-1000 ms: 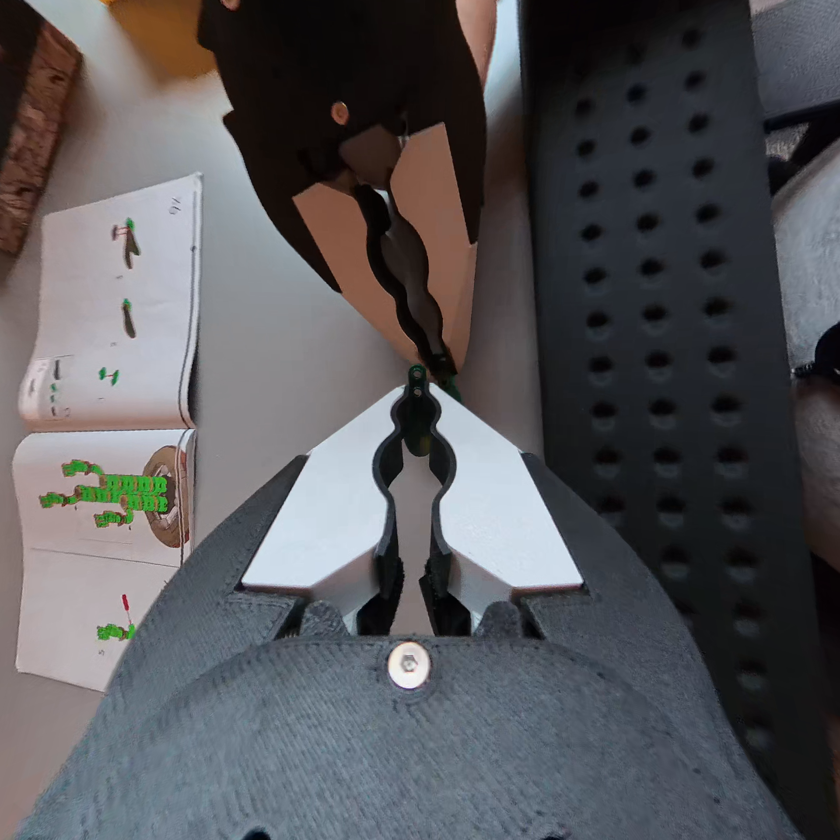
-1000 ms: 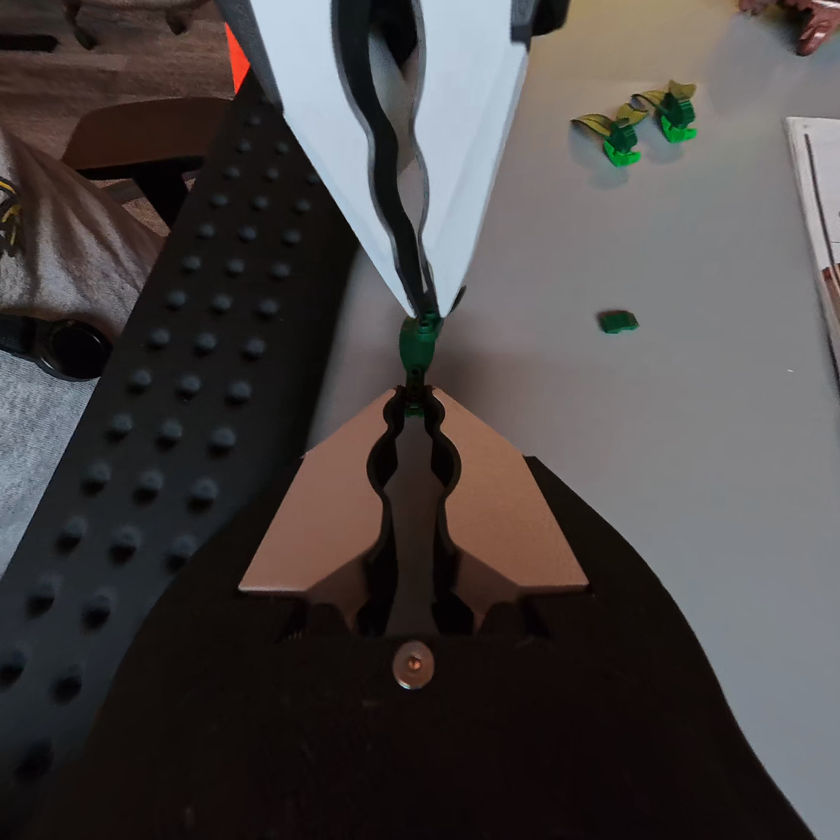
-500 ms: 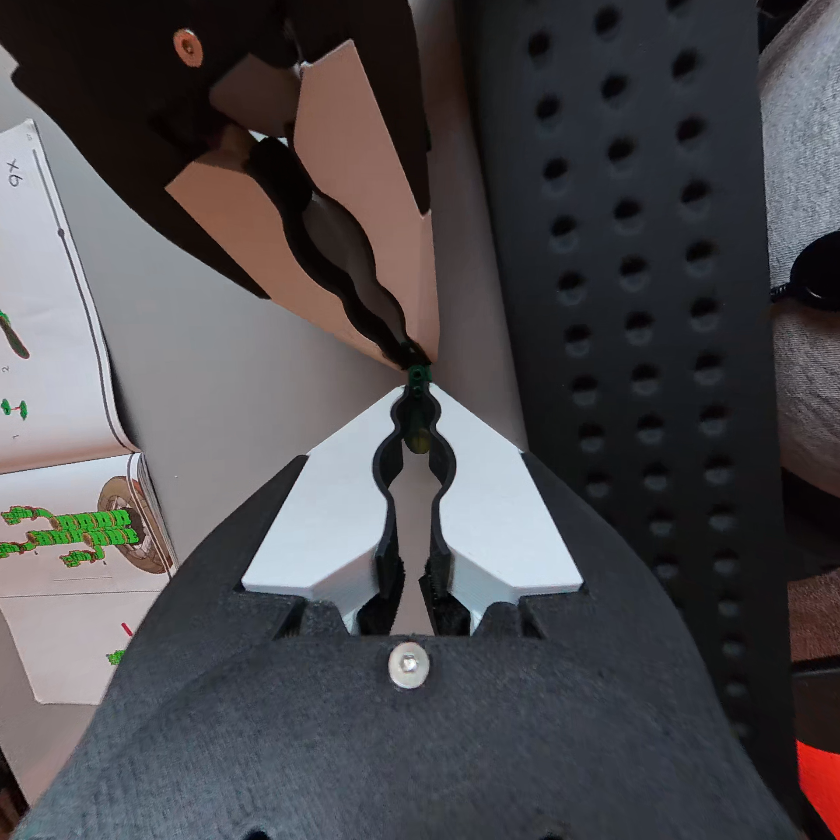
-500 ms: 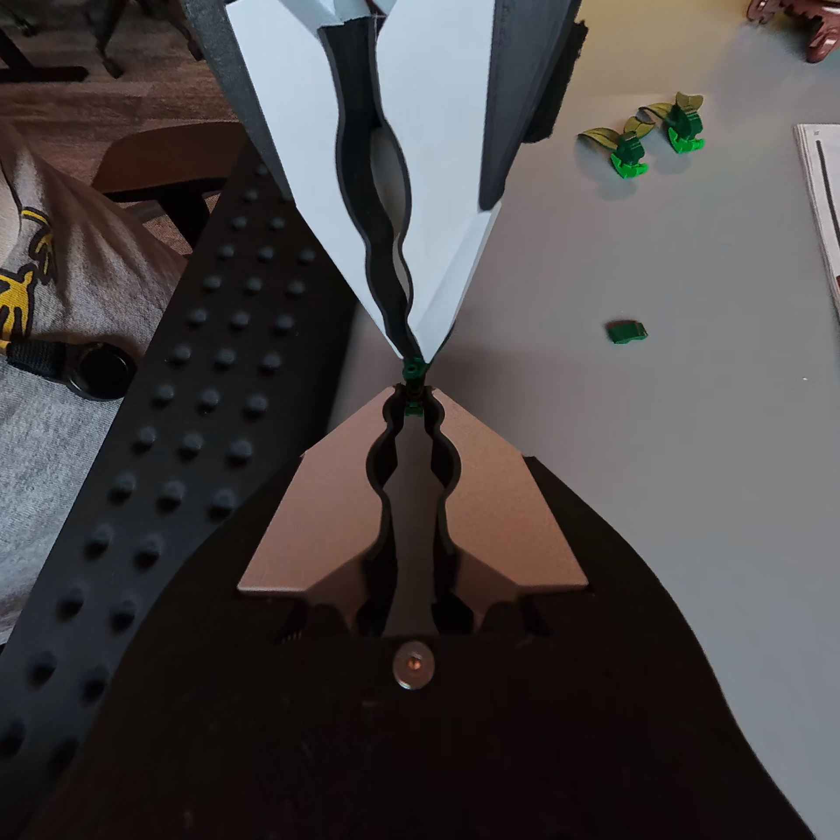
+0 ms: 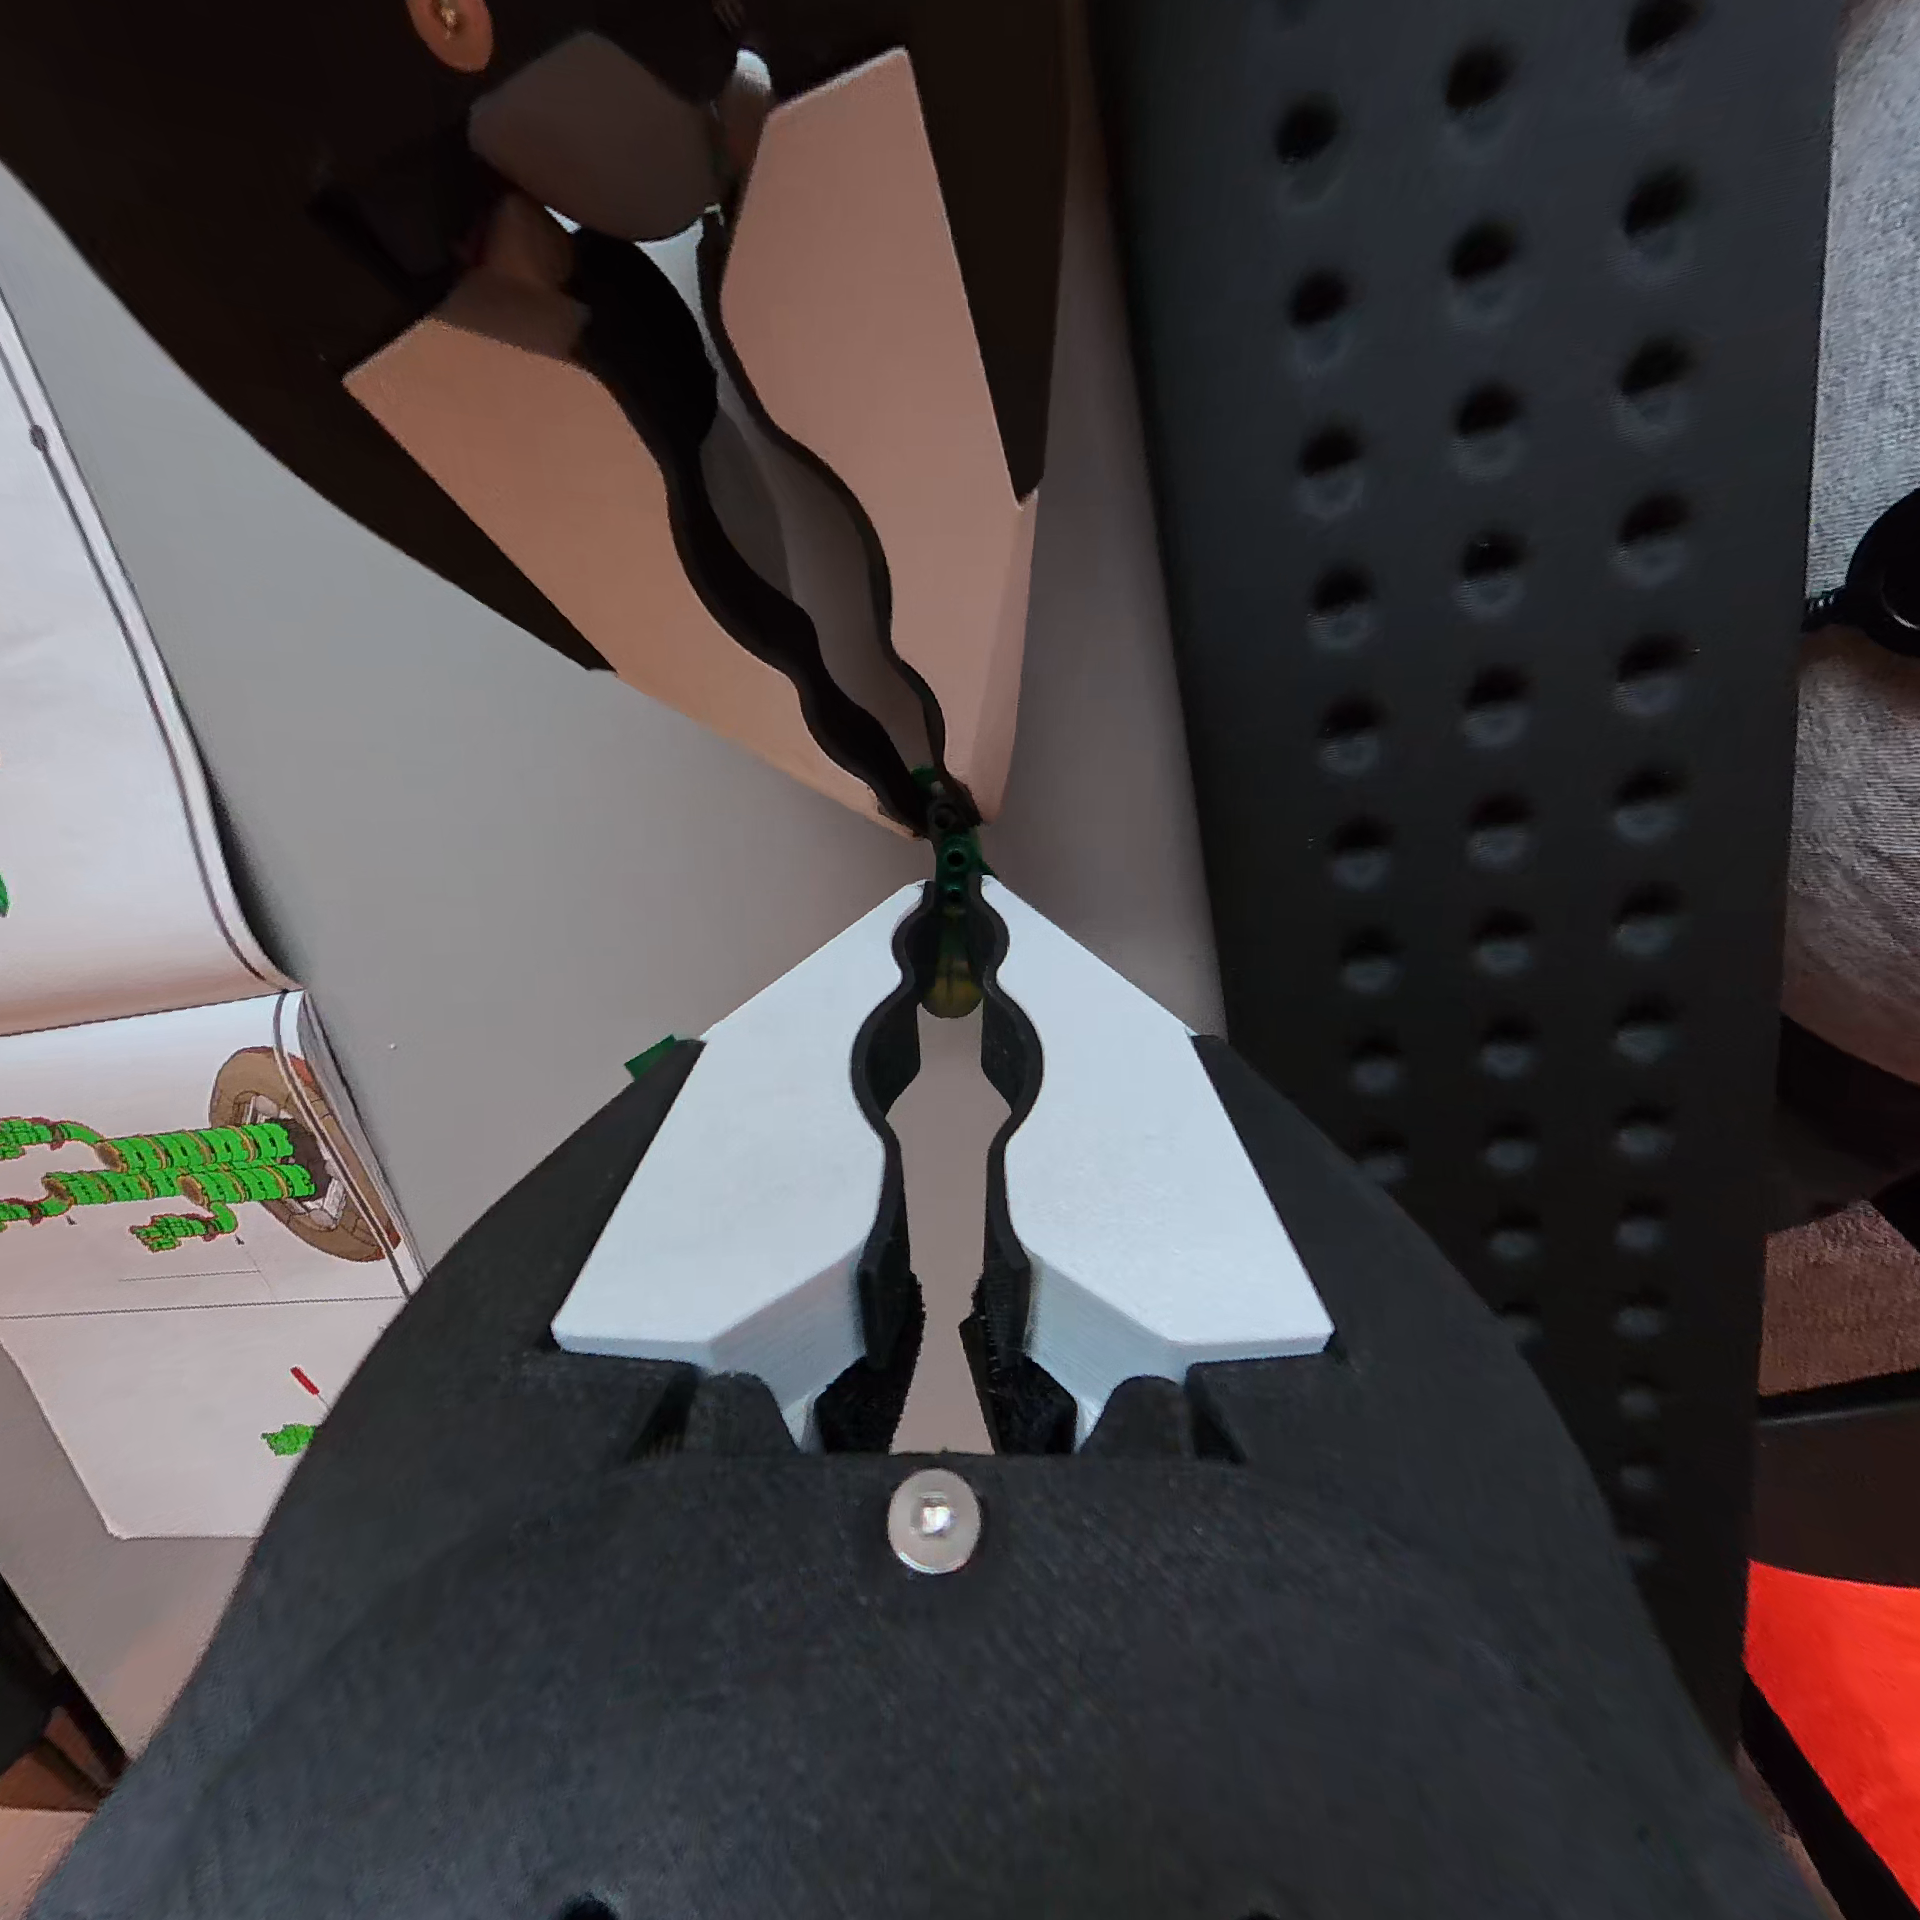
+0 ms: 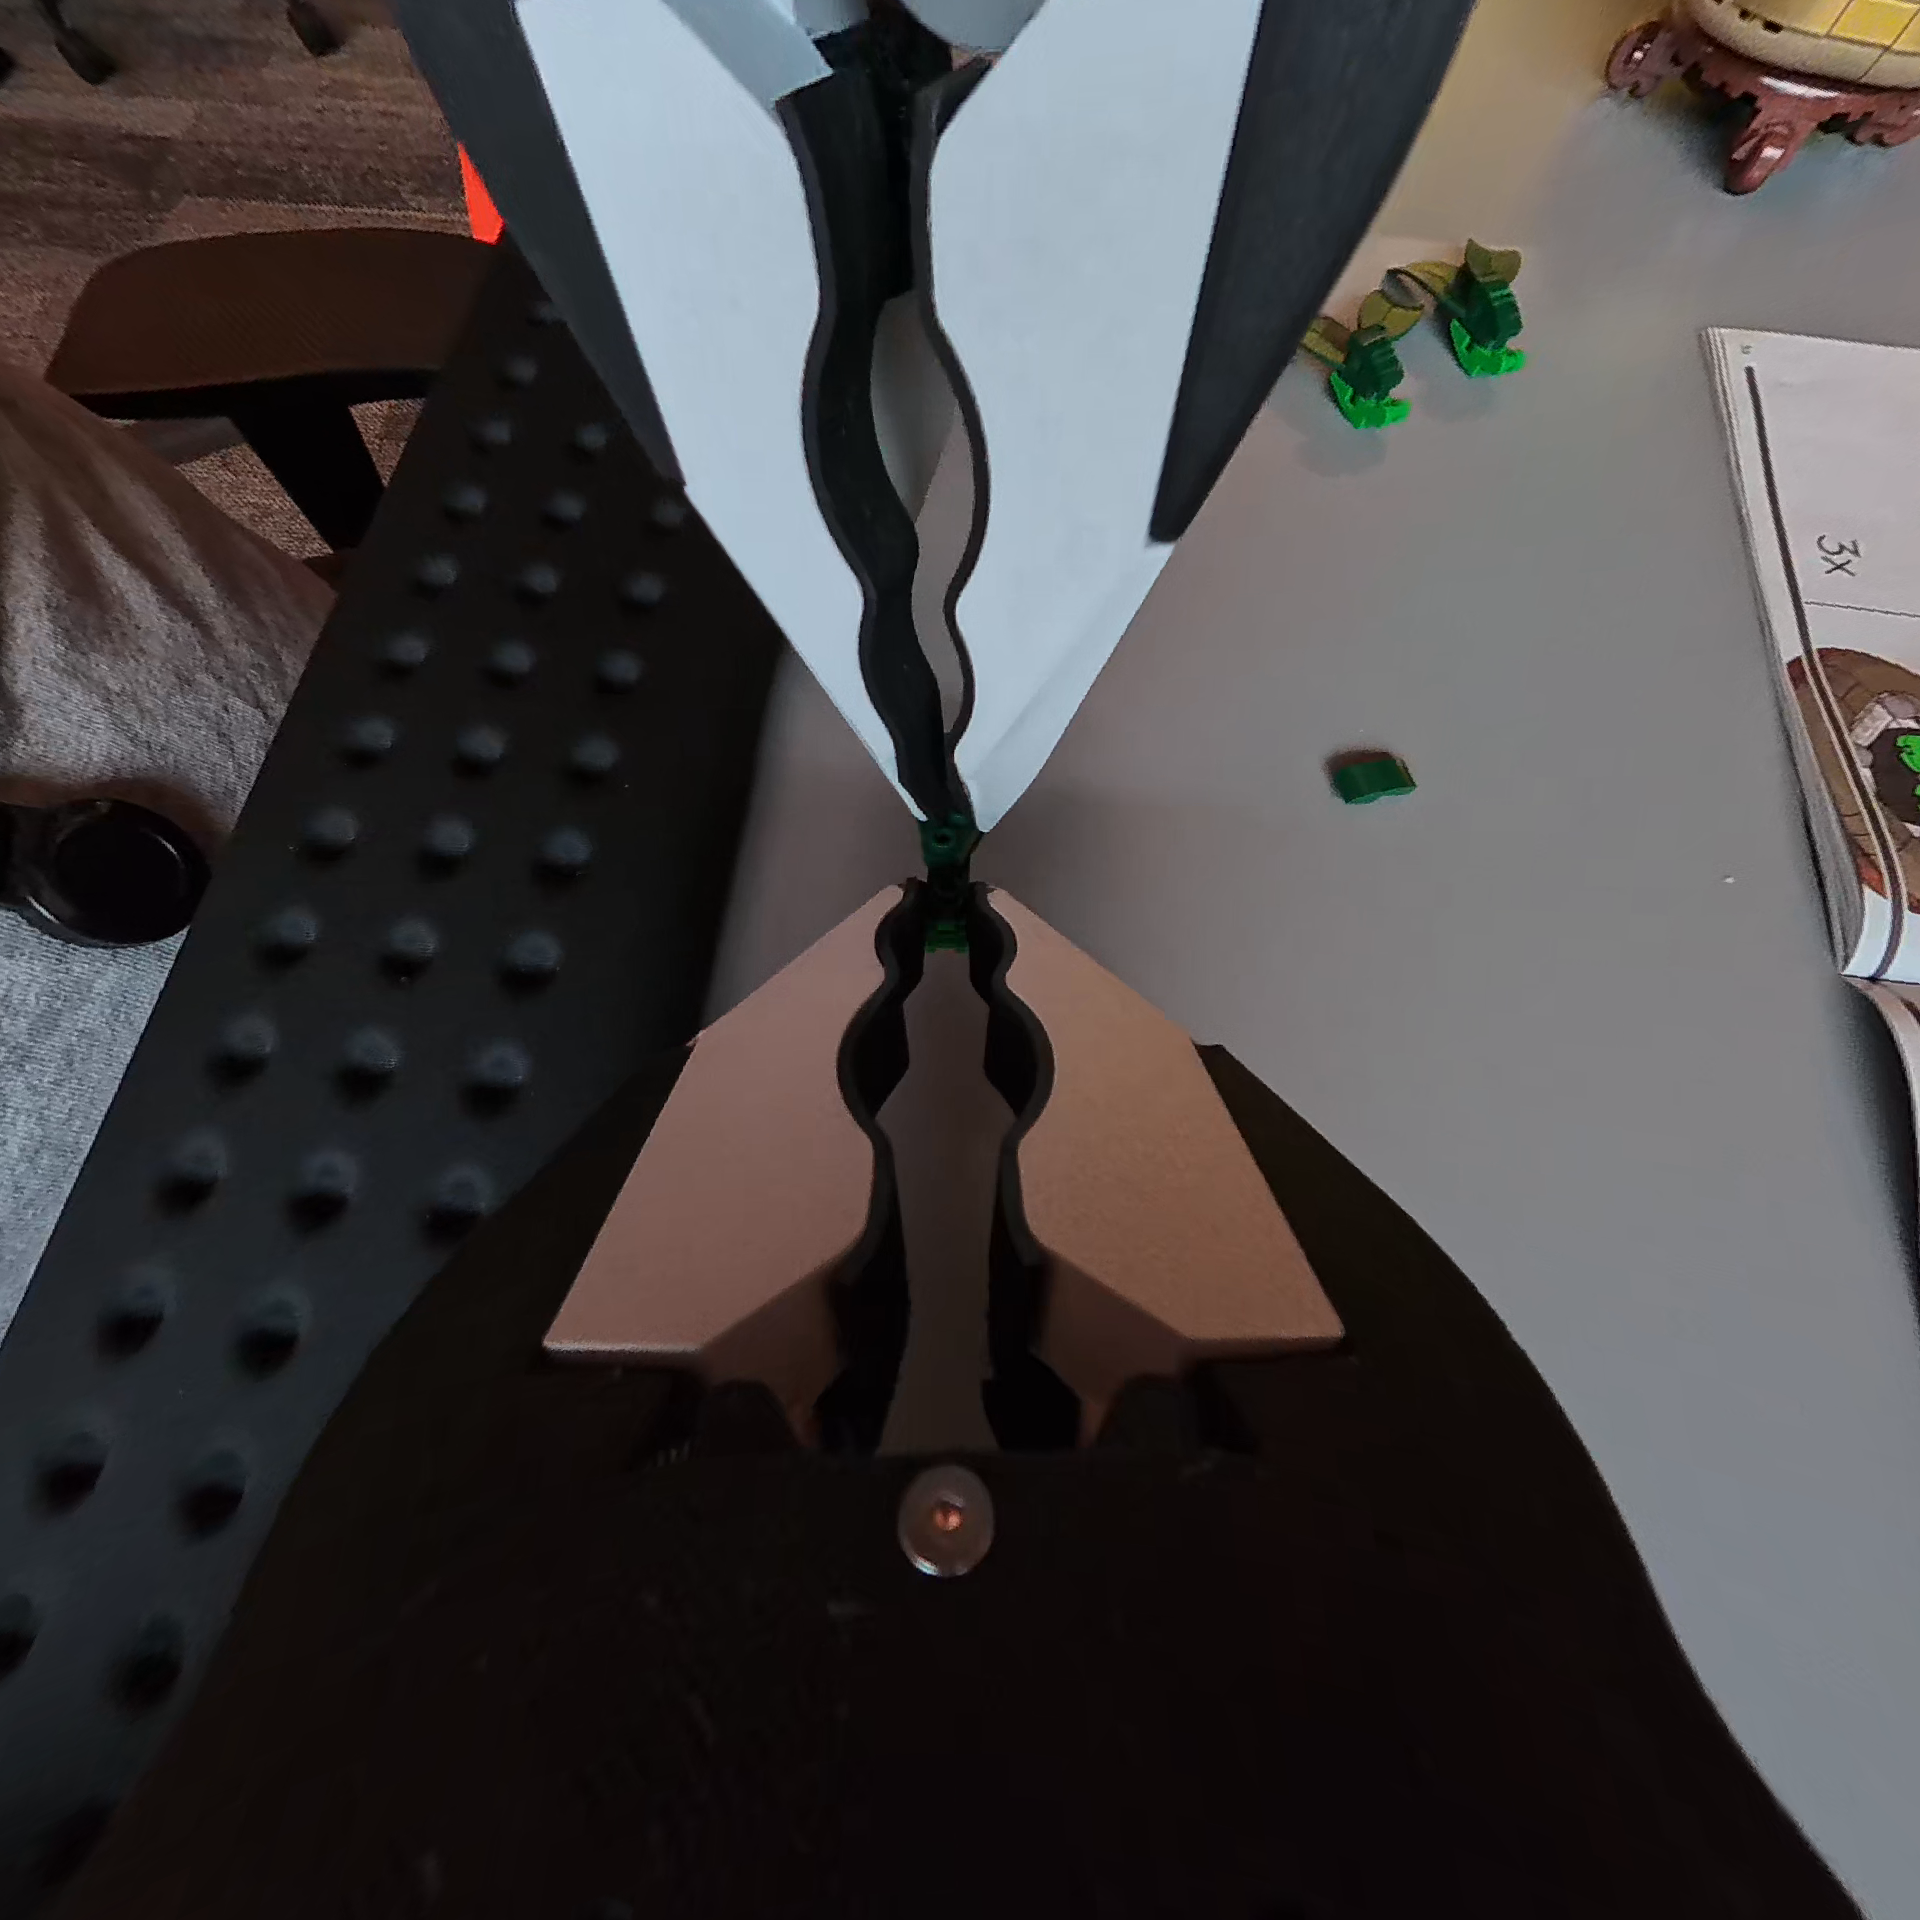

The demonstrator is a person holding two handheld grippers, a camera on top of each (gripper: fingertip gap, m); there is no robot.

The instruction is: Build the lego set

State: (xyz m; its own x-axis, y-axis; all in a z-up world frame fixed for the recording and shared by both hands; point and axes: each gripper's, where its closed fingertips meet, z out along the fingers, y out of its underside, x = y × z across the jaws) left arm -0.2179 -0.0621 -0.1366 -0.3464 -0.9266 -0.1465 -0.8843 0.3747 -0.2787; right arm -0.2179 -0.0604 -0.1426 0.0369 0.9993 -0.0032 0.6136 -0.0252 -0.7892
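My left gripper point(image 5: 951, 896), with white fingers, is shut on a small dark green lego piece with an olive leaf point(image 5: 951, 982). My right gripper point(image 6: 943, 906), with tan fingers, is shut on a small green lego piece point(image 6: 943, 935). The two grippers meet tip to tip above the grey table. The green pieces point(image 5: 956, 857) touch in the short gap between the tips. The right gripper point(image 5: 940, 805) enters the left wrist view from the top. The left gripper point(image 6: 948, 821) enters the right wrist view from the top.
Two green leaf assemblies point(image 6: 1371, 364) point(image 6: 1486, 312) and a loose dark green piece point(image 6: 1371, 777) lie on the table point(image 6: 1455, 1091). An open instruction booklet point(image 6: 1829, 623) point(image 5: 135, 1195) lies beside them. A black perforated chair back point(image 5: 1507, 727) point(image 6: 364, 935) runs along the table edge. A brown stand point(image 6: 1766, 104) is at the far corner. Only a small space, under 4 cm, lies between the two pairs of fingers.
The two grippers have closed in tip to tip, and the green span showing between them has shortened. The left wrist view has shifted, so the booklet sits farther left.
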